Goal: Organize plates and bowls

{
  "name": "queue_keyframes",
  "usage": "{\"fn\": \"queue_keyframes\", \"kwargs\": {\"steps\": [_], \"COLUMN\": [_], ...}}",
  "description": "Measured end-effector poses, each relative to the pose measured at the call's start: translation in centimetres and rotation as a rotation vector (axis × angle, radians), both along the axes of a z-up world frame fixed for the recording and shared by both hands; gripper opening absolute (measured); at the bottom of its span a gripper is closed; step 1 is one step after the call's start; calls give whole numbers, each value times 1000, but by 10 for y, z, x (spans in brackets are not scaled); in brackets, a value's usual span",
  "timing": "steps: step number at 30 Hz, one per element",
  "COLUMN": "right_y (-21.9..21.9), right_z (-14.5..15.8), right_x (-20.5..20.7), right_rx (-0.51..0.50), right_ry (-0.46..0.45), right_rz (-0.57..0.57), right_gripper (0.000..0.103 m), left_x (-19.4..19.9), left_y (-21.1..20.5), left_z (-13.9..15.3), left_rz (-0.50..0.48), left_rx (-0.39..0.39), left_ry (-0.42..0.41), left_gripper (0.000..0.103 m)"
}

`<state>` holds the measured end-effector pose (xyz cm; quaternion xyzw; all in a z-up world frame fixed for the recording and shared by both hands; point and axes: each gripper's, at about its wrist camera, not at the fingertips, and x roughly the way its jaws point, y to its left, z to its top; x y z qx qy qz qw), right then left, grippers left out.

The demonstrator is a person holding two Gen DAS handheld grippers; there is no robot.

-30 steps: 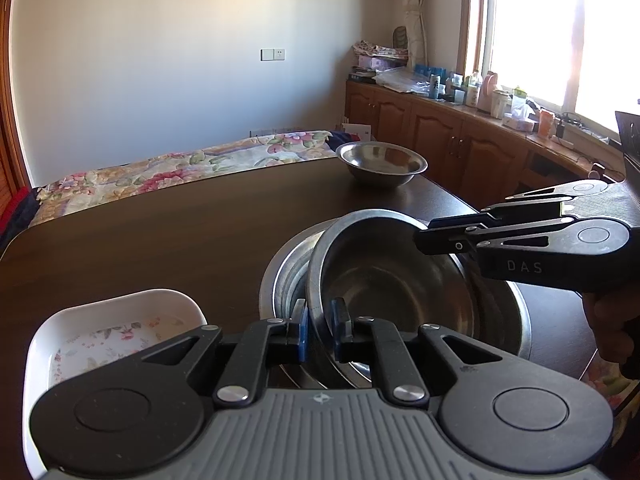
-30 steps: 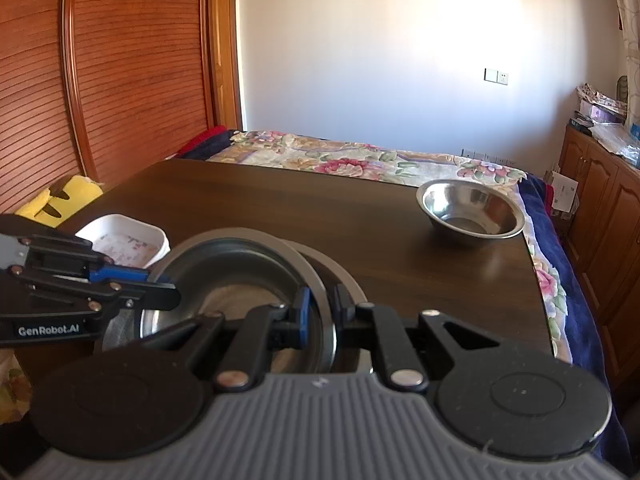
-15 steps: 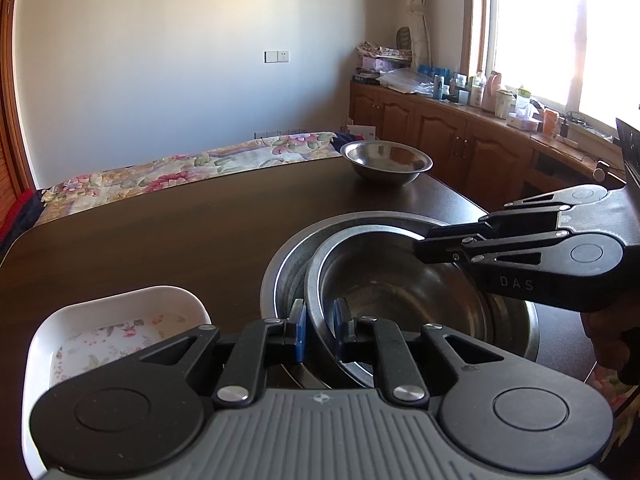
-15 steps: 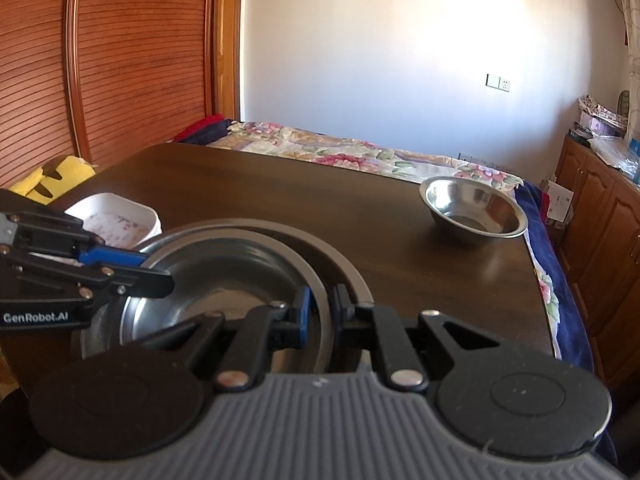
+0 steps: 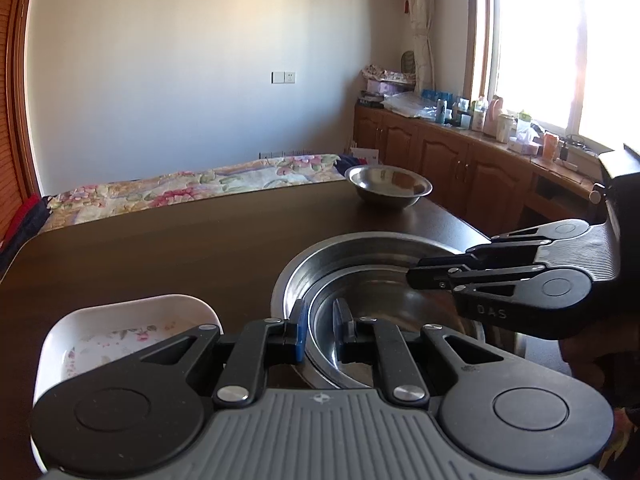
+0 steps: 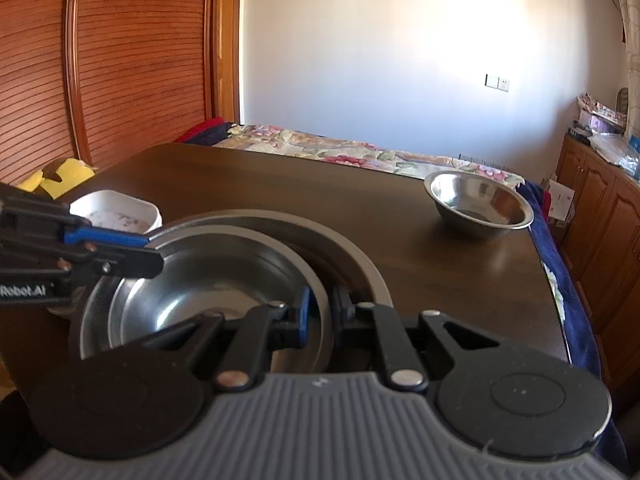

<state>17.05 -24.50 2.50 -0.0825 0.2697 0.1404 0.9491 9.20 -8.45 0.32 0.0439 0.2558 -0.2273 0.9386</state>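
Observation:
A steel bowl [image 5: 384, 304] [image 6: 208, 280] sits nested inside a larger steel basin [image 5: 360, 244] [image 6: 320, 232] on the dark table. My left gripper [image 5: 320, 320] straddles the bowl's near rim, its jaws a little apart around it. My right gripper [image 6: 322, 312] straddles the opposite rim the same way. Each gripper shows in the other's view: the right [image 5: 416, 276], the left [image 6: 154, 256]. A smaller steel bowl [image 5: 389, 186] [image 6: 480, 204] stands at the table's far right corner. A white floral dish [image 5: 120, 332] [image 6: 116, 212] lies left of the basin.
The dark wooden table [image 5: 160, 248] ends close to the right of the basin. A bed with a floral cover [image 5: 192, 188] lies beyond the far edge. Wooden cabinets [image 5: 460, 160] with bottles stand to the right, a slatted wooden door [image 6: 120, 60] to the left.
The steel bowl was tilted and raised in both grippers; it has come down level into the basin. Both pairs of jaws have eased slightly apart on its rim.

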Motion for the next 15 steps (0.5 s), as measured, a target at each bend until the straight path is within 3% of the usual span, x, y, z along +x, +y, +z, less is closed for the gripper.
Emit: {"fn": "queue_keyframes", "kwargs": {"steps": [15], "right_y": [-8], "right_z": [-3], "right_x": [-5], "right_rx": [124], "right_ry": [-48], "right_rz": [-39], "right_gripper": [12], "left_x": [-5], "left_y": [-1], "left_z": [-1], "left_rz": [14], "left_rx": [2], "left_ry": [-41], "left_gripper": [18]}}
